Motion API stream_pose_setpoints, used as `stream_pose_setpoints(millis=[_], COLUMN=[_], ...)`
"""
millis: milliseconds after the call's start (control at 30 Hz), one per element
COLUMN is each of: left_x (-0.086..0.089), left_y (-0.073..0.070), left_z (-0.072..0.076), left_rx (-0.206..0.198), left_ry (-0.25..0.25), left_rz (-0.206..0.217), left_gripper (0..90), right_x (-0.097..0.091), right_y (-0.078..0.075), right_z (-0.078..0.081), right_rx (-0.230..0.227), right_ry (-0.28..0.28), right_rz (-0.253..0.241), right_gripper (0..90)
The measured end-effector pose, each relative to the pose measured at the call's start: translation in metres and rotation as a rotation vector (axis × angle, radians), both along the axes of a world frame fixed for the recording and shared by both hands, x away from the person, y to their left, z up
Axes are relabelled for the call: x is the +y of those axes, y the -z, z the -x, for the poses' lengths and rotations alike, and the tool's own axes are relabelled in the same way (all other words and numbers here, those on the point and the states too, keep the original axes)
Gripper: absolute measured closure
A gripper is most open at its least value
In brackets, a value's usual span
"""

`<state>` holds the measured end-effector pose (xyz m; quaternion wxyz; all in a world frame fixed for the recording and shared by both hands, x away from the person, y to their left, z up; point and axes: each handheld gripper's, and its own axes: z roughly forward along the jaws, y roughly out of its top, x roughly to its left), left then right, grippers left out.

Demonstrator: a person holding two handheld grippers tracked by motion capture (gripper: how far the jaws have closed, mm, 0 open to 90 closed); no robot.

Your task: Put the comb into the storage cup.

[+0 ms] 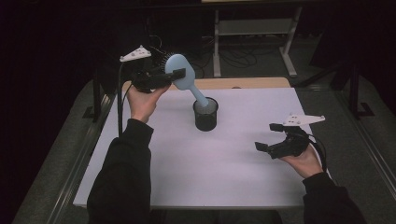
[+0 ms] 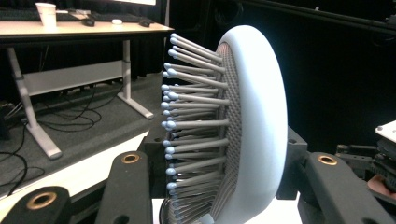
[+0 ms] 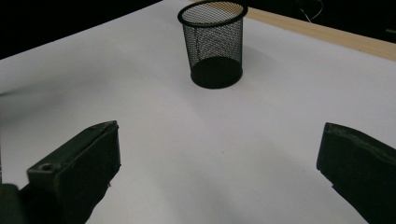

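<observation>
Black jaws of the left gripper (image 1: 176, 74) clench the pale-blue hairbrush (image 1: 180, 70) by its stiff, light head, handle dipping into the mesh cup (image 1: 205, 114) at five o'clock, while the right gripper (image 1: 269, 136) gapes empty.

The left gripper (image 2: 219, 186) is clamping a pale blue hairbrush (image 2: 254, 126) by its head, bristles (image 2: 191, 126) pointing toward nine o'clock. At ten o'clock a desk (image 2: 84, 30) is standing, a white cup (image 2: 45, 13) sitting on it.
</observation>
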<state>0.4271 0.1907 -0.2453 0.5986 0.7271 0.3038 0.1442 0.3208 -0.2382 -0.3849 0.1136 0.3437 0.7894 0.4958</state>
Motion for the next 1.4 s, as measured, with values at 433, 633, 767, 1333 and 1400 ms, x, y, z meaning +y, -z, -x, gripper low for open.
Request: stream_pose_setpoints(millis=[433,633,767,1333,1400], left_x=[-0.008,-0.015,-0.017,-0.028,-0.029], left_y=[0.010,0.015,0.018,0.035,0.038], left_z=[-0.009,-0.013,-0.015,-0.023,-0.023], left_rx=[0.015,0.018,0.019,0.035,0.039], left_ry=[-0.002,-0.008,-0.012,-0.017,-0.019], left_rz=[0.012,-0.004,-0.012,-0.050,-0.054], left_gripper=[52.6,52.6,52.5,52.5,52.5], right_x=[-0.016,-0.019,-0.023,-0.041,-0.042], right_y=[0.013,0.018,0.022,0.029,0.029], right_z=[0.012,0.017,0.021,0.030,0.031], right_rx=[0.008,-0.003,0.000,-0.009,-0.011], right_ry=[0.034,0.046,0.056,0.092,0.095], right_rz=[0.000,0.006,0.005,-0.022,-0.025], right_gripper=[0.0,0.0,0.0,0.0,0.0])
